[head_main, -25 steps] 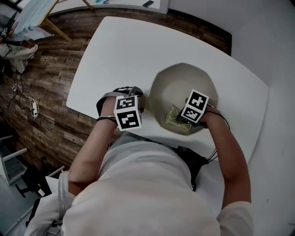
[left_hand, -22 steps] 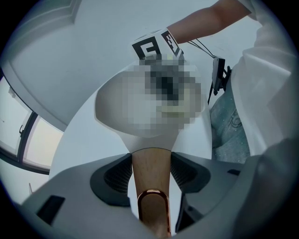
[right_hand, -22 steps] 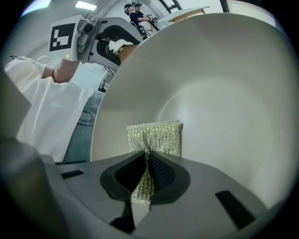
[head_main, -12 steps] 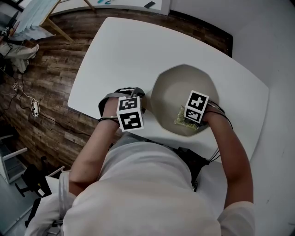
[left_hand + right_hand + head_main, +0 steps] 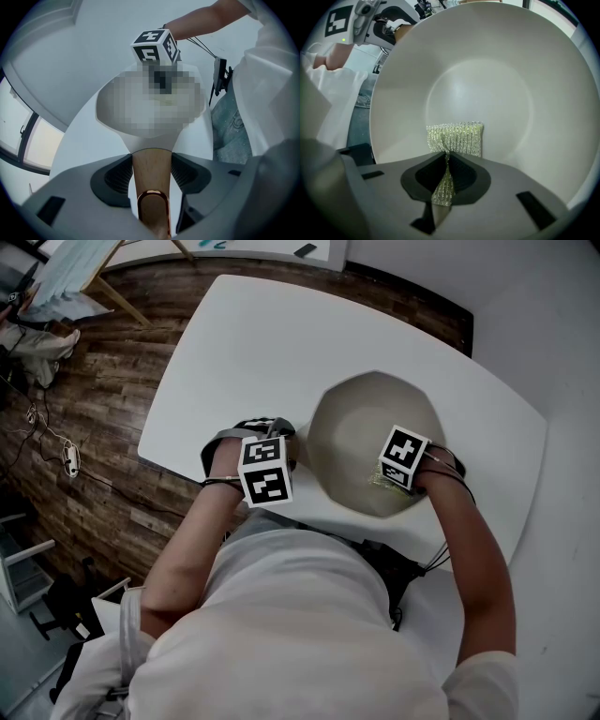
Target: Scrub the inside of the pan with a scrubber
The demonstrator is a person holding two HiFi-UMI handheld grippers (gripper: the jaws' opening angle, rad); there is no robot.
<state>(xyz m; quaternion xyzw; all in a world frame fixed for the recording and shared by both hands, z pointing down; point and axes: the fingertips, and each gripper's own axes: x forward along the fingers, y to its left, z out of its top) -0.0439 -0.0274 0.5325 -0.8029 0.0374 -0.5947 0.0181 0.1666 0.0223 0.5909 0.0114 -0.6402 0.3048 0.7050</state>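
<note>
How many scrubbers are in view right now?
1. The scrubber is pinched in the right gripper, lying against the inside wall of the pan. None shows on the table, though the person hides its near edge.

Head view overhead, gripper views close, facing inward, sharing pan [image 5: 356, 427]

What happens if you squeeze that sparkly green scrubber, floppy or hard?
Probably floppy: the scrubber folds to a thin pleat where the right gripper pinches it. Likely light, since that narrow pinch seems enough to hold it. Its mesh looks rough, so it should drag rather than slide on the pan.
</note>
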